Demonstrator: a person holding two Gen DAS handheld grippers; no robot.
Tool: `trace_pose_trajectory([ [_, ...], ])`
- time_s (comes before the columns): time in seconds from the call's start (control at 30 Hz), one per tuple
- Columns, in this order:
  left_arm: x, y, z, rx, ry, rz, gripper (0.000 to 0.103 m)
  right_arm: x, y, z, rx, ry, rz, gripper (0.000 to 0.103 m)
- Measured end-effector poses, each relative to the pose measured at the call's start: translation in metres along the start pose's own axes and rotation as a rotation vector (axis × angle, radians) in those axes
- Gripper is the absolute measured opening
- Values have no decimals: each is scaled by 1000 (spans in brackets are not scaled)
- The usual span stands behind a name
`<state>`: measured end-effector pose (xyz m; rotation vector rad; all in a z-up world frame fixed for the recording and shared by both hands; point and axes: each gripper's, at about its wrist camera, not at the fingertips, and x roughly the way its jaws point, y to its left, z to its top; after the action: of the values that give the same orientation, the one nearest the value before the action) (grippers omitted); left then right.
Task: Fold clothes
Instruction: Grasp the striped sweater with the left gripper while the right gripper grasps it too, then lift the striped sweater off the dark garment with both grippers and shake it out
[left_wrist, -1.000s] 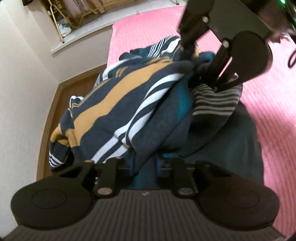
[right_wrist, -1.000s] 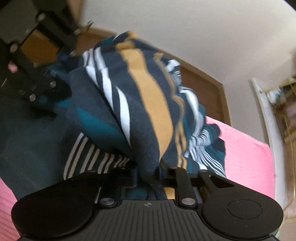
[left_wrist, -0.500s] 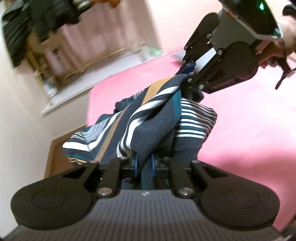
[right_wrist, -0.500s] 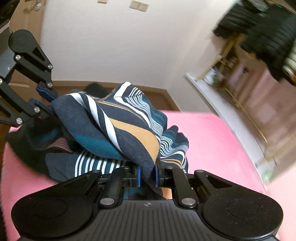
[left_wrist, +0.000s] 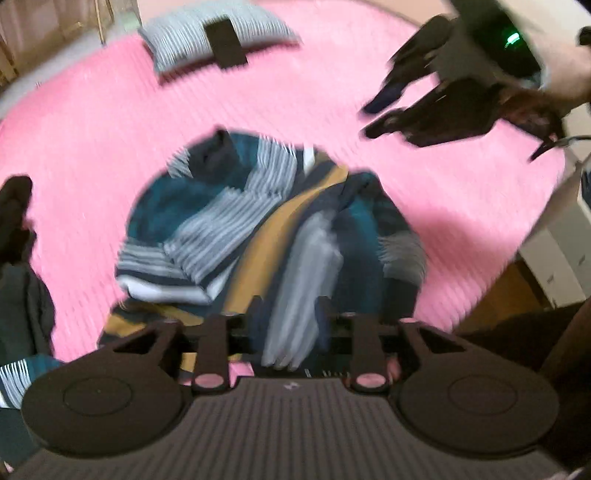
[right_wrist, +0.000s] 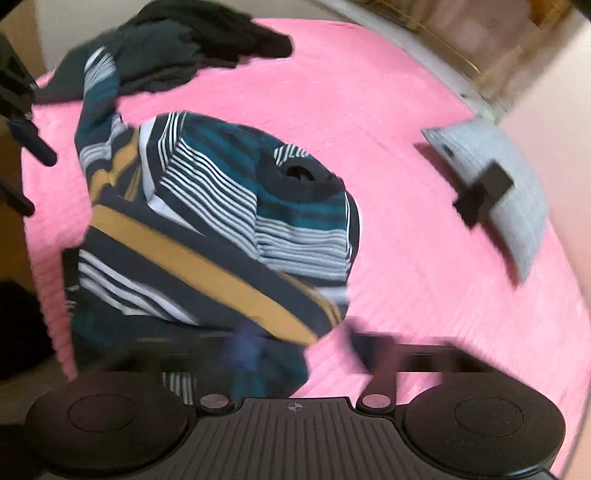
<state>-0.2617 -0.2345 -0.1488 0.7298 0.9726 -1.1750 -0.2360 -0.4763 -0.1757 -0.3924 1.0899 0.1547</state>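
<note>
A navy, teal, white and mustard striped garment (left_wrist: 266, 236) lies bunched on the pink bed cover (left_wrist: 92, 122); it also shows in the right wrist view (right_wrist: 221, 229). My left gripper (left_wrist: 288, 317) is open, its fingers spread either side of the garment's near edge. My right gripper (right_wrist: 303, 350) is open at the garment's near corner; it appears in the left wrist view (left_wrist: 384, 114) above the bed at upper right, empty. Both views are motion blurred.
A pile of dark clothes (right_wrist: 192, 48) lies at the bed's far left corner, also seen in the left wrist view (left_wrist: 18, 251). A grey striped pillow with a black object on it (left_wrist: 218, 40) lies farther up the bed. A white cabinet (left_wrist: 561, 258) and wooden floor are beside the bed.
Both grippers have opened and let go of the striped garment, which has dropped onto the pink cover. Both have swung to look down at the bed, and the right gripper has pulled away.
</note>
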Motion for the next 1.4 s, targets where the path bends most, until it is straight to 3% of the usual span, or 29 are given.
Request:
trace_pose_trajectory([
  [0.17,6,45,-22,26,70,119,47,-6,50,20,84,-38,102,84],
  [0.3,1,110,-54,-9,91,228,50,28,114,76,147,-79,203,84],
  [0.4,-11,156,-82,-62,86,275,57,83,161,126,194,-81,208,84],
  [0.53,-16,203,-116,-103,93,281,58,163,192,172,289,29,138,84],
  [0.57,-18,213,-122,-108,92,278,58,178,194,175,316,60,113,66],
  [0.6,-22,220,-127,-109,86,277,58,191,196,176,334,92,88,30],
  [0.63,-25,227,-132,-113,73,275,58,197,194,175,341,120,69,13],
  [0.7,-32,238,-138,-121,42,281,58,183,183,170,366,114,81,5],
  [0.8,-45,249,-132,-140,-15,288,58,123,165,160,349,47,88,4],
  [0.93,-63,252,-98,-131,-108,272,58,-1,125,125,370,-49,10,4],
  [1.07,-83,250,-45,-219,-225,185,58,-93,78,52,437,-28,-151,4],
  [1.13,-89,244,-16,-289,-286,124,59,-121,54,3,496,7,-219,4],
  [1.2,-88,230,11,-297,-310,100,62,-144,23,-52,575,42,-295,4],
  [1.4,-27,143,90,-133,-246,70,63,-163,-72,-181,734,113,-447,4],
])
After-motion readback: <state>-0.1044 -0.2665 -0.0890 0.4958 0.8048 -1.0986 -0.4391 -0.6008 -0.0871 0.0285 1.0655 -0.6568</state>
